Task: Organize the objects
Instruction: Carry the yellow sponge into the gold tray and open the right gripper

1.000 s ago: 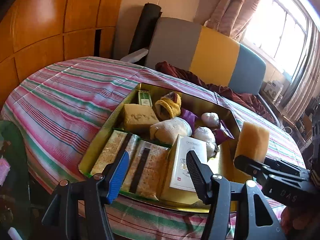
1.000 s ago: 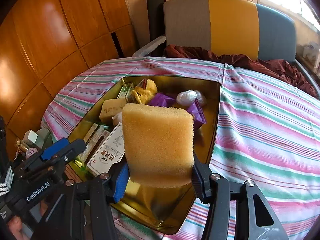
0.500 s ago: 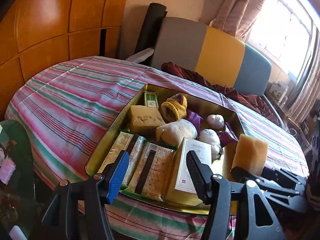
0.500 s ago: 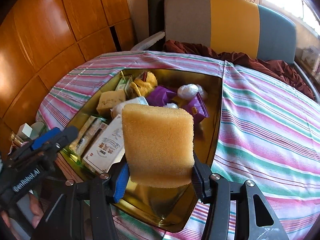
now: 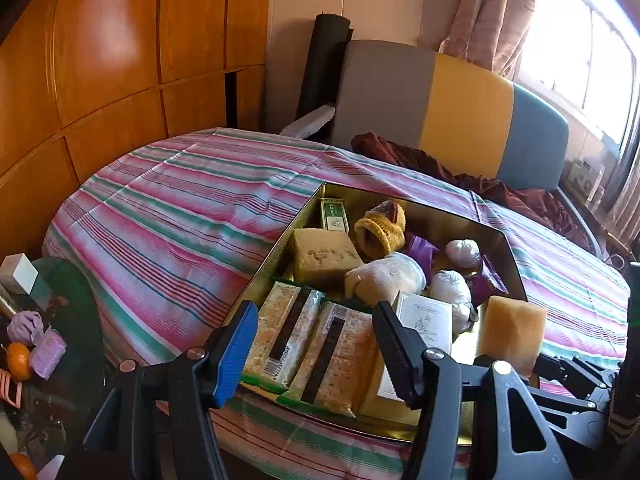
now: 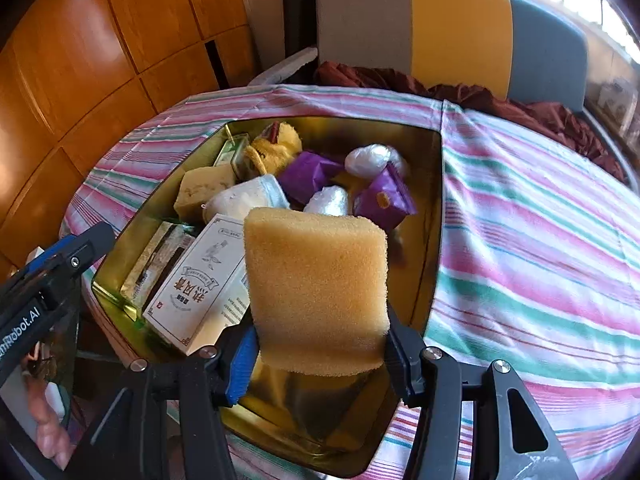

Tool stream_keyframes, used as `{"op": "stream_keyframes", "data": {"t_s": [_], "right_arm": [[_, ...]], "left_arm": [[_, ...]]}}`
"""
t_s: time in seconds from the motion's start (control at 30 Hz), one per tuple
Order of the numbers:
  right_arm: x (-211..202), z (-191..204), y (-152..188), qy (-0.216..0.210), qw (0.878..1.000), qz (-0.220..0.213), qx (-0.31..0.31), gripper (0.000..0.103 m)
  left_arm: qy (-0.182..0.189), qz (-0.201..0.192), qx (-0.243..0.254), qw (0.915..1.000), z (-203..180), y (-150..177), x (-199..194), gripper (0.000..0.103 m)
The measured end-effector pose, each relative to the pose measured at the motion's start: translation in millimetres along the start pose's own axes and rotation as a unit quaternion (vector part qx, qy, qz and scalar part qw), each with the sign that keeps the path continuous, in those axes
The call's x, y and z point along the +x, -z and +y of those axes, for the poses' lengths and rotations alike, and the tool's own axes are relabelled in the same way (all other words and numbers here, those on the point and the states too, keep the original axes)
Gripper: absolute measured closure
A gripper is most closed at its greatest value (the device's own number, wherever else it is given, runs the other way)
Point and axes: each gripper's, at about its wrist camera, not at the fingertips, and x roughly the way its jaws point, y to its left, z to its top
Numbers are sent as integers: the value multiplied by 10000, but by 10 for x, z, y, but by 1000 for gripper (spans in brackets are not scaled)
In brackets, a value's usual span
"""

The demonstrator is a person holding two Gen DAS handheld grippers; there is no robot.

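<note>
Your right gripper point(image 6: 318, 354) squeezes the yellow sponge point(image 6: 318, 288) between its two pads, though its jaws have just opened a little. The sponge sticks up over the empty near corner of the gold tin point(image 6: 434, 216). Your left gripper point(image 5: 314, 346) is open and holds nothing, hanging above the cracker packs point(image 5: 308, 348).

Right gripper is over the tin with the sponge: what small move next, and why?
Probably lower the sponge into the bare near corner of the gold tin, then let go. The right gripper, jaws just opening slightly, still pinches it above that gap beside the white box.
</note>
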Motion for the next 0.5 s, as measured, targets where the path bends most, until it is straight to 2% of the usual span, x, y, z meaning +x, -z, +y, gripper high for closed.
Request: {"op": "stream_keyframes", "data": {"t_s": [0.27,0.5], "right_arm": [[-7,32,28,-170,9998,28,108,30],[-125,17,-23,-84,9997,-197,115,29]], "left_arm": [[-90,5,45,9999,3,-18,4,43],[-157,90,75,9998,-23,-9,25,43]]}}
